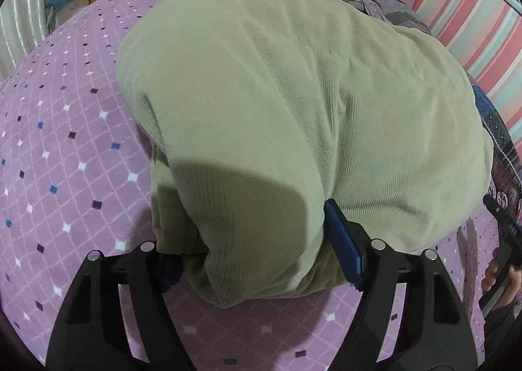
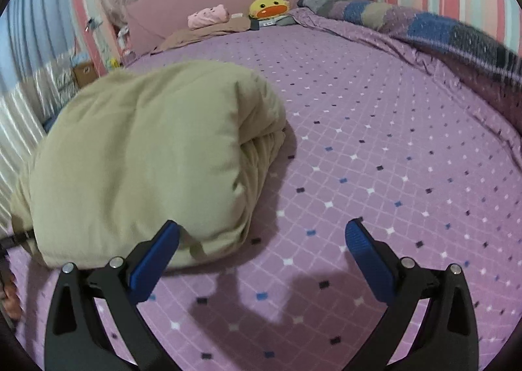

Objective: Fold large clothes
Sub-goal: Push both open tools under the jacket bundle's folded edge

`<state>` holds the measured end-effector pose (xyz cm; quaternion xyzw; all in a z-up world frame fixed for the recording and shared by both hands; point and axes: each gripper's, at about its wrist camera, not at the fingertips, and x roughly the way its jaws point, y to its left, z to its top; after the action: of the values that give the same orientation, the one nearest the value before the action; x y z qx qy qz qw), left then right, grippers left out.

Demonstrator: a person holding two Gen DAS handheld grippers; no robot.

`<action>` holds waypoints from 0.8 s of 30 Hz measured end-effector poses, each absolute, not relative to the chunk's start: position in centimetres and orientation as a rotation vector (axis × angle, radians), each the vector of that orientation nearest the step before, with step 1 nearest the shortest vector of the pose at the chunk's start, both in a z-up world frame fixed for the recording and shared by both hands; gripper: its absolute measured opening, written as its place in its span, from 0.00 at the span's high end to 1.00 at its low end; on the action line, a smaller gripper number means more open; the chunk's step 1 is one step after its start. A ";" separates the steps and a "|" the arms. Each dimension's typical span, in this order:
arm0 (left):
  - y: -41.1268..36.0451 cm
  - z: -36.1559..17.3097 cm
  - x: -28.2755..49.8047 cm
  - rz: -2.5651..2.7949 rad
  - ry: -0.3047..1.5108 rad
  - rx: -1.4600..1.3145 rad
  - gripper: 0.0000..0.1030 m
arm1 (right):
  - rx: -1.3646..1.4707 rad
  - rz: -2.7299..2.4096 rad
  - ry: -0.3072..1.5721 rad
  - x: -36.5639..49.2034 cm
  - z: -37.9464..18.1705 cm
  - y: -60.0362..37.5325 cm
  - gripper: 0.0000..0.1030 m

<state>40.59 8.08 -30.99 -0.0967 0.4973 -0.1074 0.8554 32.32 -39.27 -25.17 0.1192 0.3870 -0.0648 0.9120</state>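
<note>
Left tool clasping folded olive ribbed garment, plump on lilac bedsheet; right tool wide, empty.

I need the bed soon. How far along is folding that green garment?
Mostly done: the green garment already lies as a thick folded bundle on the purple bedspread. In hand: the left gripper has the bundle's near end between its jaws. The right gripper is open over bare bedspread, holding nothing. Left: probably a final tidy or one more fold, then letting go.
</note>
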 end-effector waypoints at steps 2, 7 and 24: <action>7.9 -30.4 40.9 -0.220 1.046 -0.198 0.27 | 0.272 -0.130 0.793 33.1 -25.2 -39.9 0.02; 7.1 -30.0 41.0 -0.211 1.049 -0.189 0.27 | 0.351 -0.027 0.795 35.7 -25.5 -40.4 0.02; 7.3 -30.2 40.5 -0.184 1.056 -0.173 0.25 | 0.538 0.164 0.891 40.1 -31.0 -38.0 0.04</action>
<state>40.45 7.28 -30.22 -0.0824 0.5023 -0.0876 0.8563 40.14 -37.98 -30.99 0.2566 0.4254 0.0784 0.8643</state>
